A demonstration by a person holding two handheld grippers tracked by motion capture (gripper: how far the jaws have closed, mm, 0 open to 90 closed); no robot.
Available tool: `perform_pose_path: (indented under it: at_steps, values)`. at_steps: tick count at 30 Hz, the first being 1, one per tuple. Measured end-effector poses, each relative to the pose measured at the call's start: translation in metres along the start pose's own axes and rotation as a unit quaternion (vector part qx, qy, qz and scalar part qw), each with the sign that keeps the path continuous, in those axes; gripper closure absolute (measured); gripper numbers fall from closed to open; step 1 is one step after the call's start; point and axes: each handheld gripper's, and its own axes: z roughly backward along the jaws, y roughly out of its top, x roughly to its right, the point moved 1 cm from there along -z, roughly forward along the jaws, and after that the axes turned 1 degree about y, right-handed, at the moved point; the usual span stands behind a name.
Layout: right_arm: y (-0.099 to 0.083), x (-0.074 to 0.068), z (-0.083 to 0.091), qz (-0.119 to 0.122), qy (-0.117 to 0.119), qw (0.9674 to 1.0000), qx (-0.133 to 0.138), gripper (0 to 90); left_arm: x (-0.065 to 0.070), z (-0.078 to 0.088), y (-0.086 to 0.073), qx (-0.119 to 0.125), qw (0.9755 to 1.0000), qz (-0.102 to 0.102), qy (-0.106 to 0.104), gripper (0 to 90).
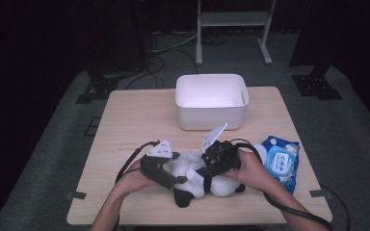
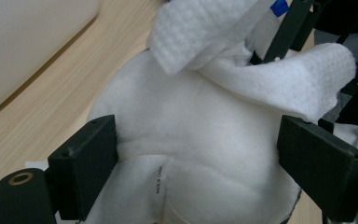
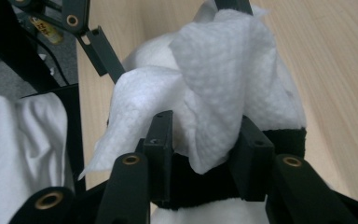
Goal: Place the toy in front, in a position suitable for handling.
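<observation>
Plush toy [image 1: 197, 180] lies at the table's [image 1: 125, 125] near edge, clamped by the left tongs [image 2: 196, 154] to steady it, while the right tongs [image 3: 205, 144], jaws apart, keep a loosely draped wet wipe [image 3: 214, 84] between them for cleaning it

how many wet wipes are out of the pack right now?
1 visible: a white wipe draped over the plush toy, hanging between the right gripper's jaws. Others may be hidden under the toy or hands.

"MADE IN CHINA" on small white tag [image 2: 159, 182] sewn into plush toy [image 2: 191, 140], btwn left gripper [image 2: 198, 163] jaws, near their base. Wipes pack [image 1: 282, 161] print by right gripper: too small to read.
</observation>
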Motion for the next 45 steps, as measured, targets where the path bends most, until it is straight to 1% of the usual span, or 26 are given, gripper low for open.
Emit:
perform_pose_path:
  at_steps: [1,2,3,4,5,6,8,11,14,15,18,21,22,24,25,28,33,36,37,39,42,43,45]
  values:
    - [0.001,-0.002,-0.003,0.004,-0.009,0.9999,0.003,59.6,0.0,-0.001,-0.001,0.0,1.0,0.002,0.001,11.3]
    - [0.001,-0.002,-0.003,0.004,-0.009,0.9999,0.003,59.6,0.0,-0.001,-0.001,-0.001,1.0,0.002,0.002,11.3]
    - [0.001,-0.002,-0.003,0.006,-0.015,0.9999,0.003,61.1,-0.001,-0.001,-0.001,-0.002,1.0,0.002,0.001,11.2]
    - [0.0,-0.003,-0.004,0.009,-0.022,0.9997,0.005,65.6,-0.001,0.0,-0.001,-0.001,1.0,0.002,-0.001,11.2]
    - [0.0,-0.004,-0.004,0.016,-0.033,0.9993,0.008,73.3,-0.002,0.0,-0.002,0.0,1.0,0.003,-0.003,10.9]
    - [-0.001,-0.004,-0.004,0.019,-0.039,0.999,0.01,75.1,-0.003,0.001,-0.003,0.0,1.0,0.004,-0.006,10.7]
    - [-0.002,-0.002,-0.003,0.012,-0.034,0.9993,0.011,76.6,-0.004,0.003,-0.004,-0.001,0.9999,0.01,-0.008,10.1]
    - [-0.001,-0.001,0.001,0.006,-0.031,0.9993,0.019,76.9,-0.008,0.007,-0.007,-0.003,0.9999,0.013,-0.01,9.7]
    - [0.005,-0.003,0.0,0.013,-0.029,0.9992,0.023,76.8,-0.01,0.009,-0.009,0.0,0.9998,0.019,-0.011,9.1]
    - [0.008,-0.004,-0.003,0.021,-0.025,0.9991,0.028,76.7,-0.011,0.01,-0.01,0.0,0.9997,0.019,-0.012,9.1]
    - [0.012,-0.005,-0.007,0.023,-0.02,0.9992,0.027,76.6,-0.013,0.012,-0.013,0.001,0.9996,0.025,-0.017,9.1]
    - [0.018,-0.005,-0.012,0.022,-0.01,0.9992,0.031,76.5,-0.014,0.011,-0.015,0.004,0.9994,0.029,-0.021,9.1]
    - [0.022,-0.005,-0.015,0.023,-0.004,0.9992,0.031,76.4,-0.014,0.011,-0.016,0.004,0.9994,0.027,-0.022,9.2]
    - [0.024,-0.006,-0.016,0.021,-0.002,0.9993,0.032,76.3,-0.014,0.009,-0.016,0.005,0.9993,0.027,-0.027,9.2]
    - [0.026,-0.005,-0.018,0.025,0.002,0.9992,0.032,76.4,-0.014,0.009,-0.016,0.004,0.9993,0.026,-0.027,9.2]
    - [0.028,-0.005,-0.018,0.023,0.005,0.9992,0.032,76.4,-0.014,0.009,-0.017,0.005,0.9992,0.027,-0.028,9.2]
    - [0.024,0.0,-0.012,0.019,0.002,0.9993,0.033,76.4,-0.013,0.009,-0.017,0.007,0.9992,0.027,-0.029,9.3]
    - [0.017,0.004,-0.006,0.011,-0.001,0.9994,0.033,76.3,-0.013,0.008,-0.016,0.004,0.9993,0.025,-0.028,9.7]
    - [0.016,0.005,-0.005,0.011,-0.002,0.9994,0.032,76.3,-0.013,0.008,-0.016,0.003,0.9993,0.022,-0.03,11.1]
    - [0.011,0.008,-0.001,0.002,-0.005,0.9995,0.032,76.4,-0.012,0.008,-0.015,0.003,0.9994,0.019,-0.028,12.0]
    - [0.004,0.014,0.005,-0.008,-0.017,0.9996,0.023,76.4,-0.011,0.008,-0.015,0.001,0.9994,0.016,-0.029,12.1]
    - [0.002,0.017,0.006,-0.008,-0.02,0.9996,0.019,76.3,-0.011,0.008,-0.015,0.0,0.9994,0.016,-0.029,12.1]
    - [-0.004,0.022,0.011,-0.019,-0.028,0.9994,0.012,76.3,-0.011,0.007,-0.015,0.0,0.9994,0.017,-0.029,12.1]
